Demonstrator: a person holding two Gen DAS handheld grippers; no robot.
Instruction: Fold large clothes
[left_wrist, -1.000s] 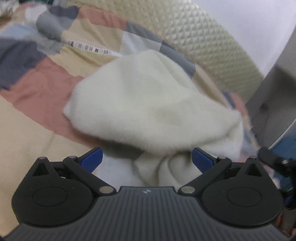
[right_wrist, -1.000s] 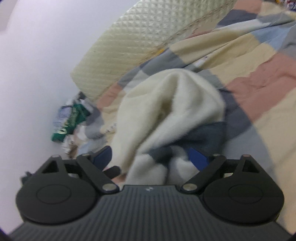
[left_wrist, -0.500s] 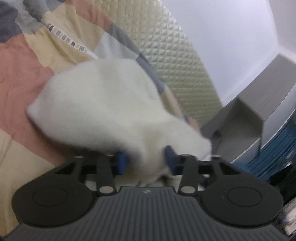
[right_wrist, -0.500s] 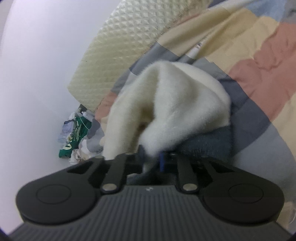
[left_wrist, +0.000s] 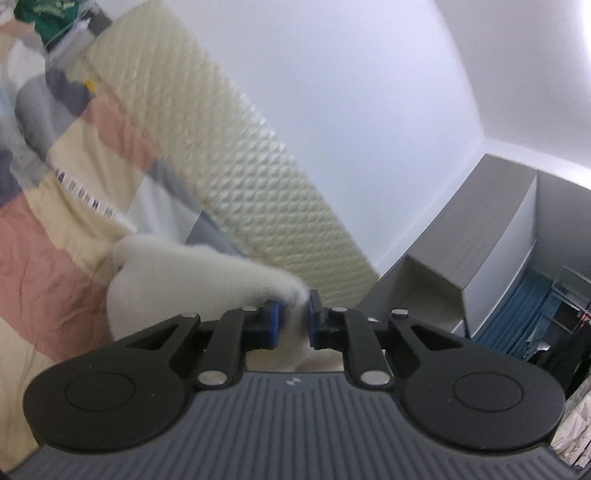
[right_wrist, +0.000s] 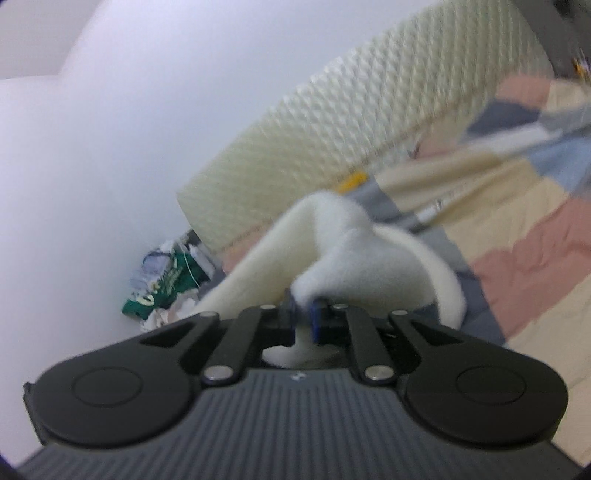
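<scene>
Change since a second ago: both grippers are rising off the patchwork bedspread (left_wrist: 55, 266), and the cream fleece garment (left_wrist: 192, 280) is coming up with them from its earlier heap. The left gripper (left_wrist: 293, 314) has just been closing its jaws, with a fold of fleece between them; the right gripper (right_wrist: 303, 317) is now pinching another fold of the same garment (right_wrist: 369, 266).

Position: in both views the garment is trailing forward from the blue pads (left_wrist: 274, 321) and sagging toward the bedspread, short of the quilted headboard (left_wrist: 258, 184).

Risks, as judged:
- Each bite is looking small and near an edge; the thick pile may be slipping out under its own weight.
- The grippers may be holding unmatched points, giving a crooked fold.
- The hanging bulk may be dragging across the bedspread and bunching.
</scene>
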